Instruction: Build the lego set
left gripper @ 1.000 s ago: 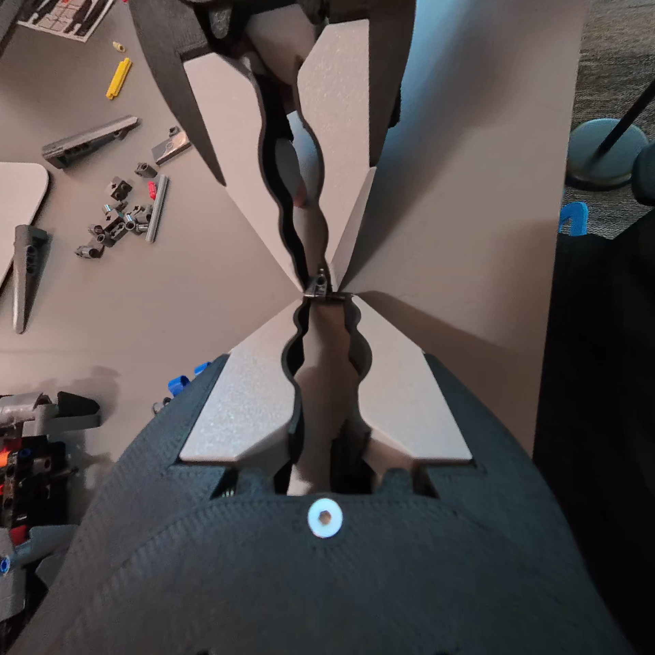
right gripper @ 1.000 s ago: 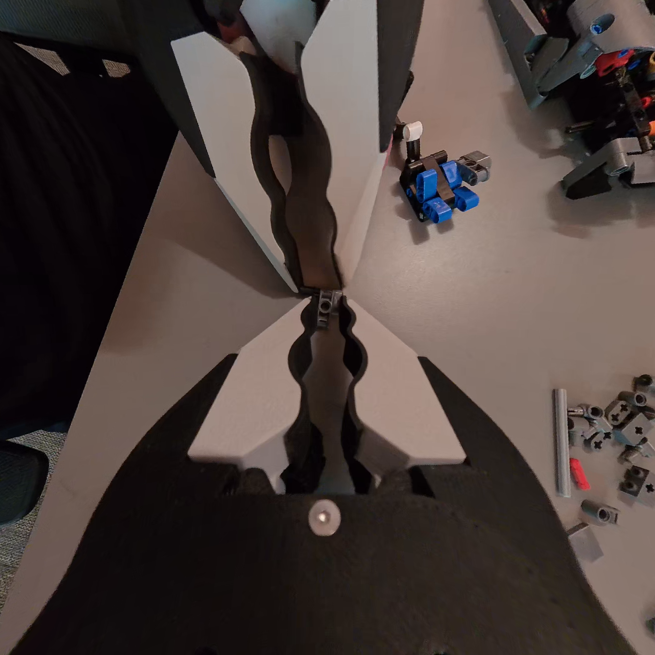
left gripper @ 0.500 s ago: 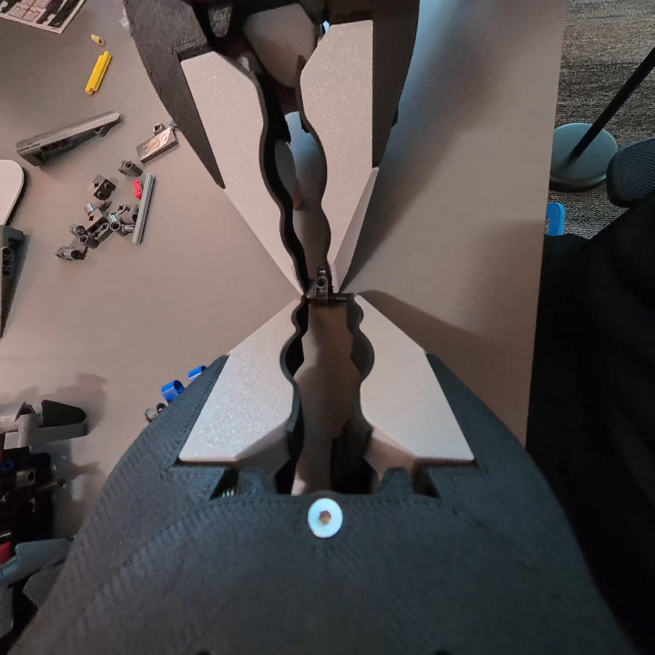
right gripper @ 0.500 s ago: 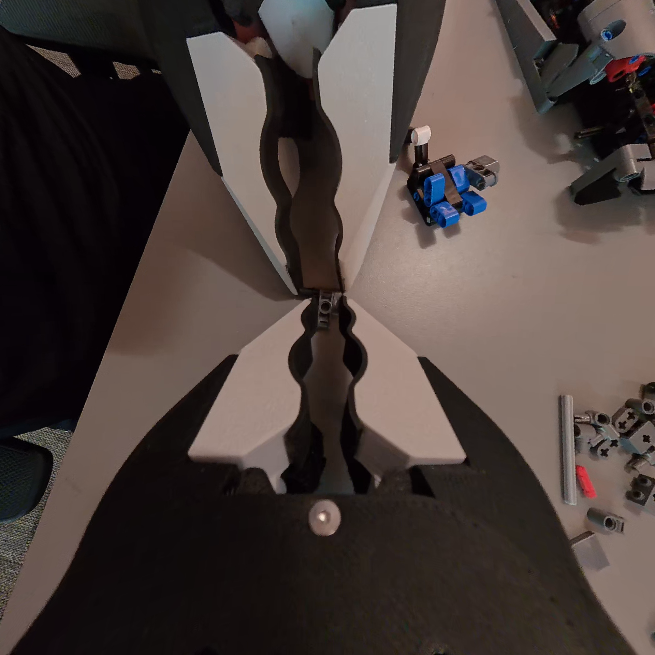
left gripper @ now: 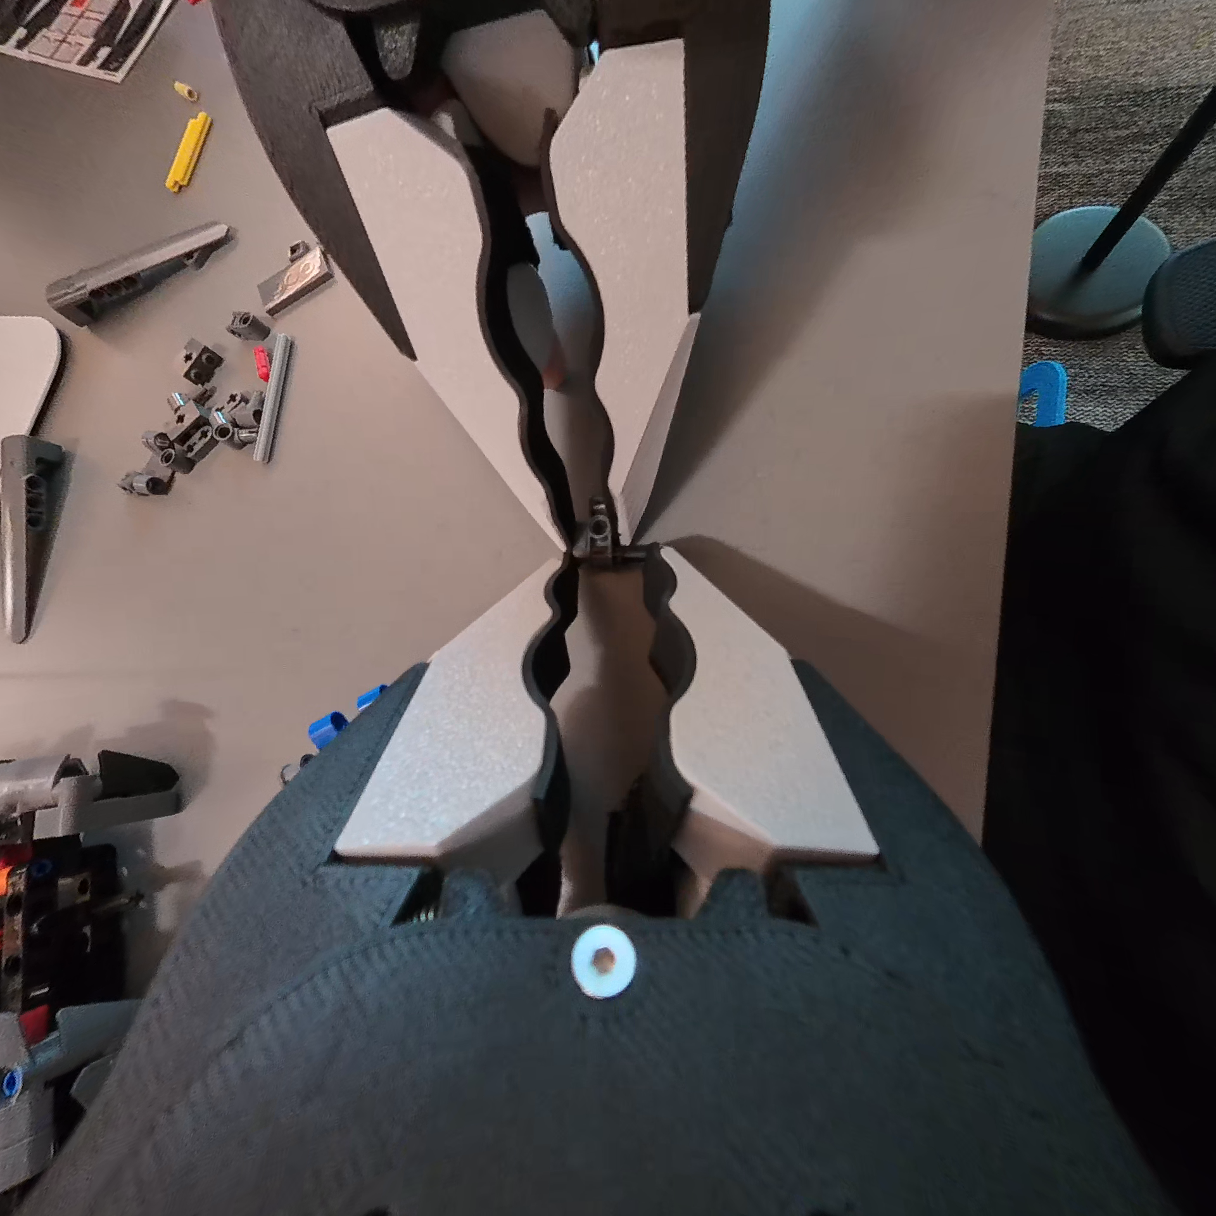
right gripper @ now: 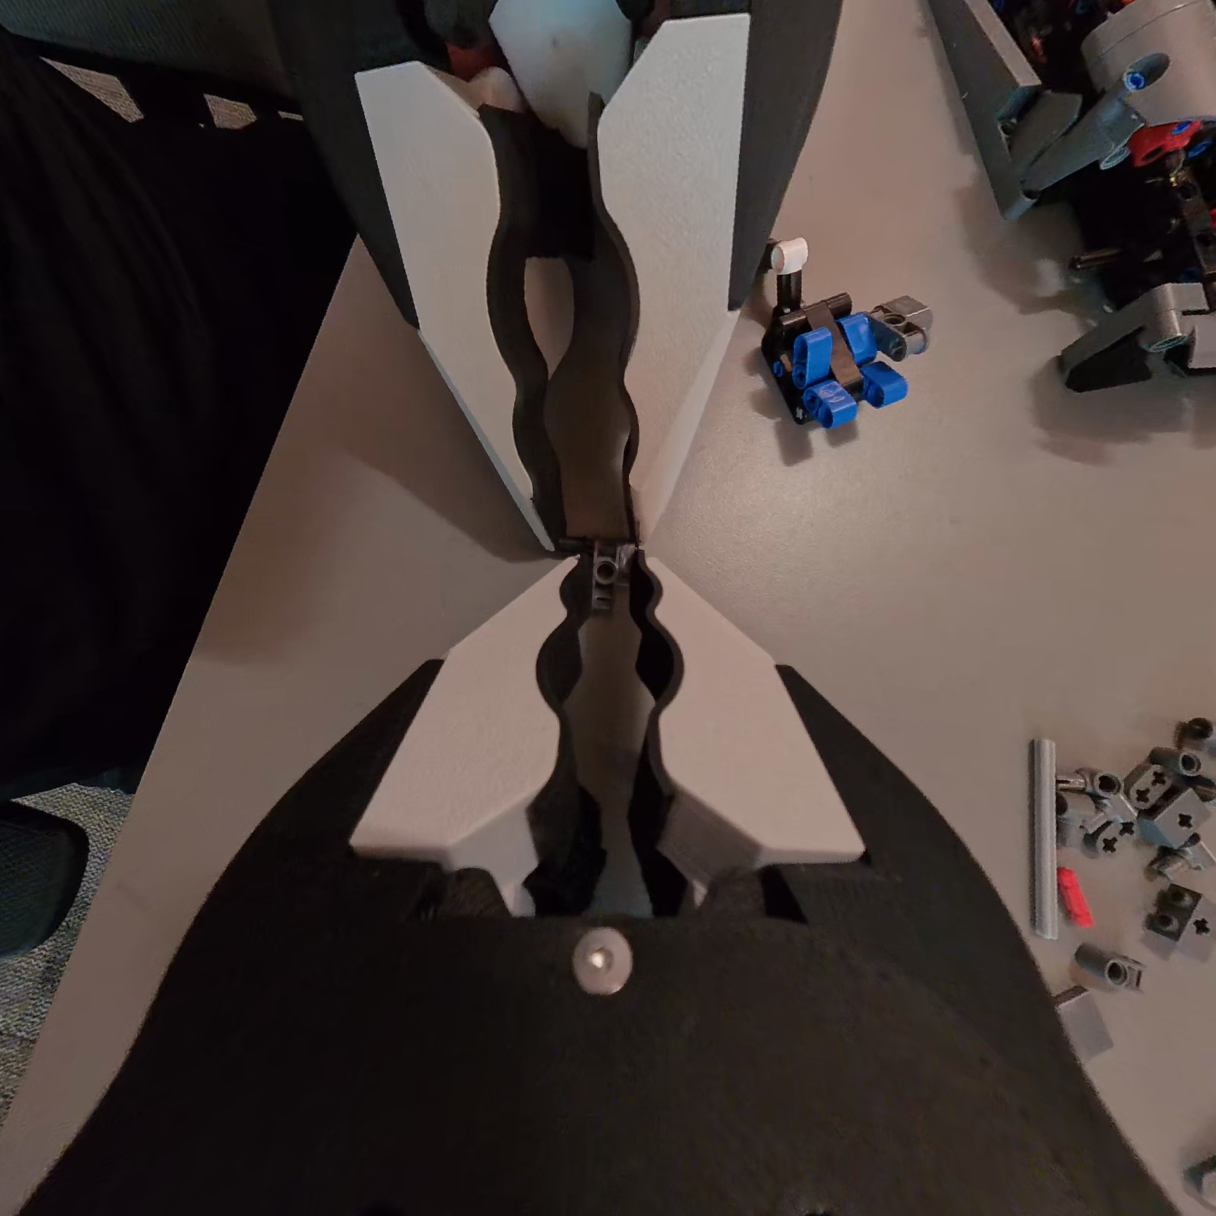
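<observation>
We are pinching two tiny parts together, tip to tip, above the bare near edge of the table (left gripper: pixel 855 460). Our right claw (right gripper: pixel 602 582) is clenched on a small dark grey connector (right gripper: pixel 604 578) with round holes in its side. Our left claw (left gripper: pixel 608 559) is clenched across a thin black pin (left gripper: pixel 612 558) lying crosswise at its tips. The connector is touching the pin; whether they are fully seated we cannot tell.

We are judging both parts as hard, stiff plastic, very light and smooth, so they are likely to twist or pop out of a grip at the very tips. Holding the connector on its flat sides, clear of the hole, and the pin near its ends looks the safest way, pressing straight along the hole.

To the side, a loose heap of grey connectors (left gripper: pixel 197 421) is lying beside a grey rod (left gripper: pixel 273 398) and a small red piece (left gripper: pixel 261 363), with a yellow piece (left gripper: pixel 187 152) farther off. A small blue and black sub-assembly (right gripper: pixel 832 358) and the larger half-built model (right gripper: pixel 1132 131) are sitting well apart from our claws.

A printed sheet (left gripper: pixel 79 33) is lying at the far corner, and a grey tile (left gripper: pixel 294 287) is carrying a printed pattern; nothing on either is clear enough to read, and we are seeing no brand marks.
</observation>
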Demonstrator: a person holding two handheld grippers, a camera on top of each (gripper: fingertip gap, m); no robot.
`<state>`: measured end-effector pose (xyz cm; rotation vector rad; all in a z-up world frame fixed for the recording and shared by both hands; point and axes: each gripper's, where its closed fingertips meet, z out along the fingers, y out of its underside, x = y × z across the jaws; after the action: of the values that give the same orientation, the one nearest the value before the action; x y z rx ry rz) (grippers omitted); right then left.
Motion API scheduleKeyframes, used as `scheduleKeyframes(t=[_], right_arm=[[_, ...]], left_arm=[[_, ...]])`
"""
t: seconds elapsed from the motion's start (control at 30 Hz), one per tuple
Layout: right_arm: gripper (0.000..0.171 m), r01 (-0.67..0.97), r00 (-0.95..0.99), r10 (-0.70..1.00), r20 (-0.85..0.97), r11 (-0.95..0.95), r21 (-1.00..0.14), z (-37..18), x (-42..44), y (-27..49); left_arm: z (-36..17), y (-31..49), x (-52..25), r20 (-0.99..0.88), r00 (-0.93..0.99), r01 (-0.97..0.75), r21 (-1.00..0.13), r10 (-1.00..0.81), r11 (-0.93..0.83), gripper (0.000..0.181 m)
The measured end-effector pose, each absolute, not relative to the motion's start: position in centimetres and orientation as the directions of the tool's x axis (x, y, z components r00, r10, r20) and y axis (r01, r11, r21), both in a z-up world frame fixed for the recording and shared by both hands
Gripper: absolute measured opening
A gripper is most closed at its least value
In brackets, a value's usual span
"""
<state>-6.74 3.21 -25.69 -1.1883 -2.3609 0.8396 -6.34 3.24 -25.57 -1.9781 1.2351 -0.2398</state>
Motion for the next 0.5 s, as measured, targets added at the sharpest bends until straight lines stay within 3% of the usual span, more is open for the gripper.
scheduleKeyframes(t=[0.5], right_arm=[[0.009, 0.623, -0.567, 0.824, 0.01, 0.437, -0.649, -25.71, -6.57, 3.13]], left_arm=[[-25.49, 3.19, -6.16, -0.202, 0.505, -0.671, -0.703, -0.839, -0.235, 0.017]])
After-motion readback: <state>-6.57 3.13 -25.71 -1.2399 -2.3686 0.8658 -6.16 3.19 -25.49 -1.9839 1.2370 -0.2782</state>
